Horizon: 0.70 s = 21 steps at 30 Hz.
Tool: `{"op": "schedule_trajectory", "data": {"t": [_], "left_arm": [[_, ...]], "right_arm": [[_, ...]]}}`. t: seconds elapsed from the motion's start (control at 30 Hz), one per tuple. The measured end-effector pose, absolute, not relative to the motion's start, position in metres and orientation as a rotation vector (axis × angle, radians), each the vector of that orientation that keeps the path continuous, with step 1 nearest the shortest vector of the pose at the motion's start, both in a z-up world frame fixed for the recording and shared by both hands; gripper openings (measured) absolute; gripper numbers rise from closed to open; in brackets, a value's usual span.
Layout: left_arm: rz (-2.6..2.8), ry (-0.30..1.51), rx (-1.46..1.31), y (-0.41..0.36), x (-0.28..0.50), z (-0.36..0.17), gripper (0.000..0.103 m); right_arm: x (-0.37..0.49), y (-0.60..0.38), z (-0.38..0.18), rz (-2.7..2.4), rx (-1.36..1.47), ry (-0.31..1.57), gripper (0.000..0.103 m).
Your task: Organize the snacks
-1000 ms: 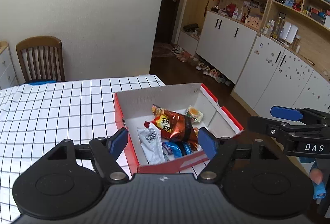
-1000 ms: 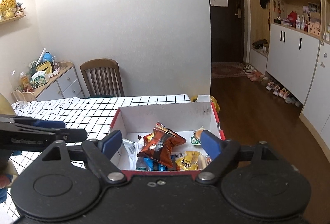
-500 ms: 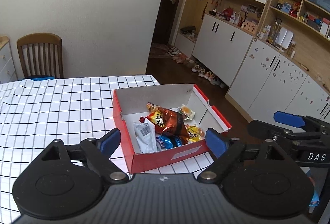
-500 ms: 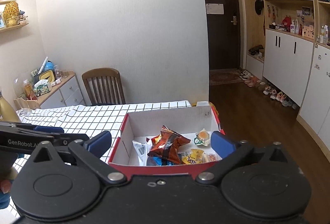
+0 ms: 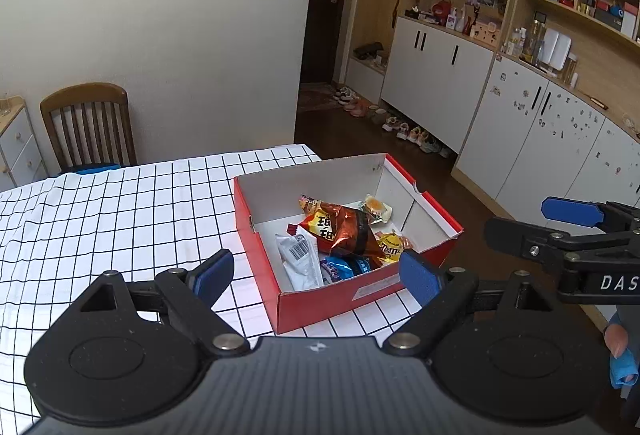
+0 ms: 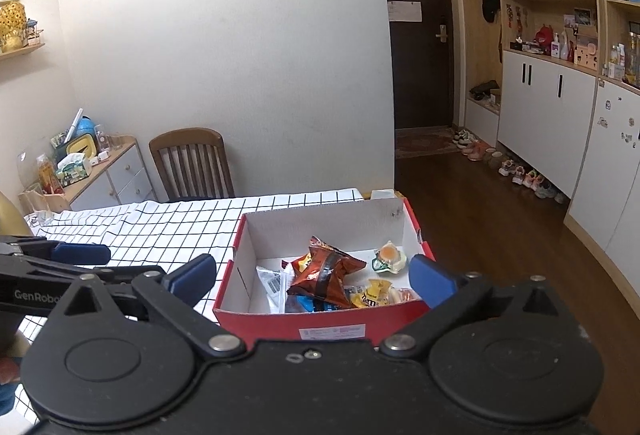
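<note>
A rectangular cardboard box (image 5: 352,295), glossy red outside and matte white inside, sits lidless at the right-hand corner of a table under a white cloth (image 5: 120,211) ruled with thin black grid lines. Crinkly foil and plastic snack packets lie heaped on its floor: a shiny brown-orange chip bag (image 5: 340,229) in the middle, a white pouch (image 5: 300,261) with a barcode at its 8 o'clock, a yellow candy packet (image 5: 388,245) at 4 o'clock. The left gripper (image 5: 316,275) and the right gripper (image 6: 312,275) both hover near the box's front wall, blue padded fingers spread wide, gripping nothing. A slatted wooden chair (image 6: 192,163) stands at 11 o'clock.
</note>
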<state>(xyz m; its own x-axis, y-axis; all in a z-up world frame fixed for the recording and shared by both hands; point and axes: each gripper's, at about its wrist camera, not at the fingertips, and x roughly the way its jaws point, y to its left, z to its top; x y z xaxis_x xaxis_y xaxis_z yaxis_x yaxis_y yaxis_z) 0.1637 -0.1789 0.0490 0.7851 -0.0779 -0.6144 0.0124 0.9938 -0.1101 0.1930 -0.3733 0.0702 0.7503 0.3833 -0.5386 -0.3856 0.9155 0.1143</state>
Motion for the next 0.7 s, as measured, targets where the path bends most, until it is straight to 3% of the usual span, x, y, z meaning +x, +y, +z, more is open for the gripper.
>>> {"op": "schedule_trajectory", "data": {"t": [0.7], "left_arm": [[-0.076,0.677,-0.117,-0.1822,0.1665,0.0487,0.090]], "right_arm": [[0.1893,-0.3741,0.0705,0.404,-0.002,0.606,0.103]]}}
